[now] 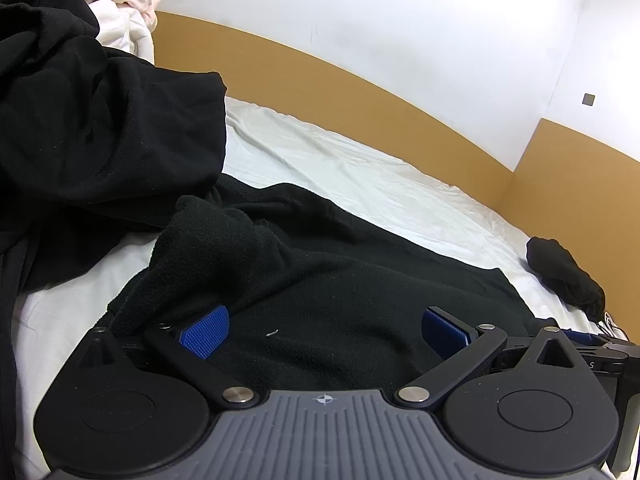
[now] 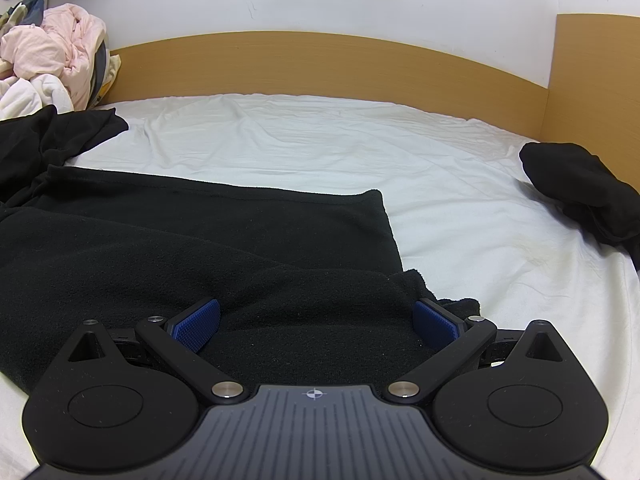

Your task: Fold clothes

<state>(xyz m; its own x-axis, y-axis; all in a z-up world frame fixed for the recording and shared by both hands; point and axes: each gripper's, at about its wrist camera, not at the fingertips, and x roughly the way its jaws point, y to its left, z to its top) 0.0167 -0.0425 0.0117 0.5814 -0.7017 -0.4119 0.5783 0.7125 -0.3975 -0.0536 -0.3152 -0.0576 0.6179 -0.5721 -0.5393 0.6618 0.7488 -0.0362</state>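
looking down both tools, i see the black fleece garment [image 2: 192, 248] spread flat on the white sheet [image 2: 320, 140], its long axis running left-right under my left gripper [image 1: 324, 332] and right gripper [image 2: 316, 324], both spread wide and empty, the right one nearer its corner.

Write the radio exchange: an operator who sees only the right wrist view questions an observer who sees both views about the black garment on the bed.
Operator: My right gripper is open over the black garment. What is the left gripper doing?
Observer: It is open too, low over the same garment, with nothing pinched.
Operator: Does the cloth lie flat on that side?
Observer: No. A raised fold bunches up right at one of its blue pads.
Operator: Anything else near it?
Observer: A heap of black clothing lies just beyond that fold.
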